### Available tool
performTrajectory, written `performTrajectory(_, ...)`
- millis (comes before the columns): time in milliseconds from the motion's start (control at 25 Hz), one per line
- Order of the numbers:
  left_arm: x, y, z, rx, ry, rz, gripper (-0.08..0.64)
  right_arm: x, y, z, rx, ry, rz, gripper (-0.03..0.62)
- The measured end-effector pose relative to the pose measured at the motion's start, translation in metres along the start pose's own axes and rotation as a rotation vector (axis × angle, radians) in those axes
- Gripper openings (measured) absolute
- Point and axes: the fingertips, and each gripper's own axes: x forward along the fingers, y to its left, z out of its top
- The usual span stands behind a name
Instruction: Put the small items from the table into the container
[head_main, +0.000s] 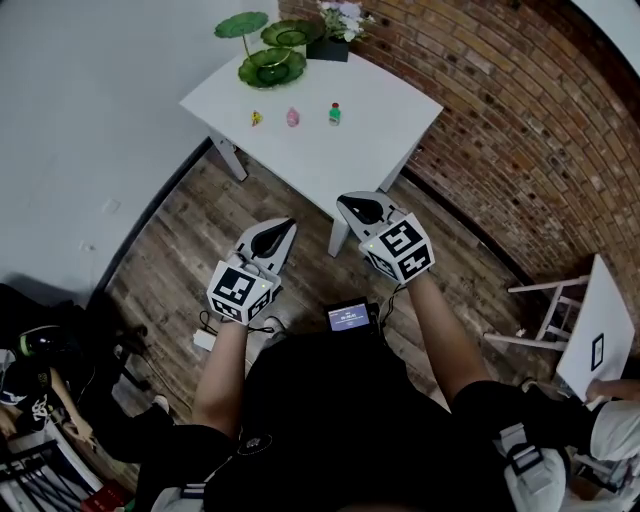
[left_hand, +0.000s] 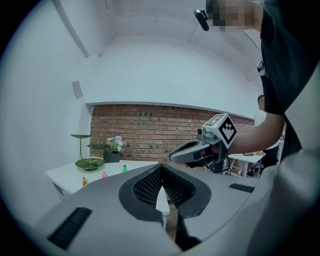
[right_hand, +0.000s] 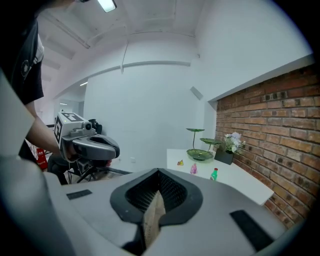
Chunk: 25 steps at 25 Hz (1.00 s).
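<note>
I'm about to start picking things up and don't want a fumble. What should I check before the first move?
1. Left claw empty: ok, shut on nothing.
2. Right claw empty: ok, shut on nothing.
3. Claws open for grabbing: not ok.
4. Yellow item, pink item, green bottle apart on the table: ok.
5. Claws at the table: not ok, both over the floor, short of it.
6. Green dish free: ok, nothing seen inside.
</note>
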Motion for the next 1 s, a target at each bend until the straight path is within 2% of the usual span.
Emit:
performTrajectory(320, -0.002, -0.003, -0.005, -0.022, 0.016, 0.093, 0.009, -0.004, -0.011, -0.022, 0.04, 0.013, 0.052, 0.014)
performTrajectory(440, -0.008, 0.004, -0.012, -0.037, 0.026, 0.106, 0.009, 0.001, -0.011, -0.026, 0.052, 0.023, 0.058, 0.014)
performTrajectory(760, 0.006, 0.048, -0.016, -0.048, 0.014, 0.075, 0.009, 0.031, -0.02, -0.019, 0.059, 0.048, 0.023, 0.014)
performTrajectory(1000, 0.012, 0.101, -0.014, -0.052, 0.0, 0.014, 0.009, 0.069, -0.034, -0.004, 0.076, 0.069, -0.047, 0.014)
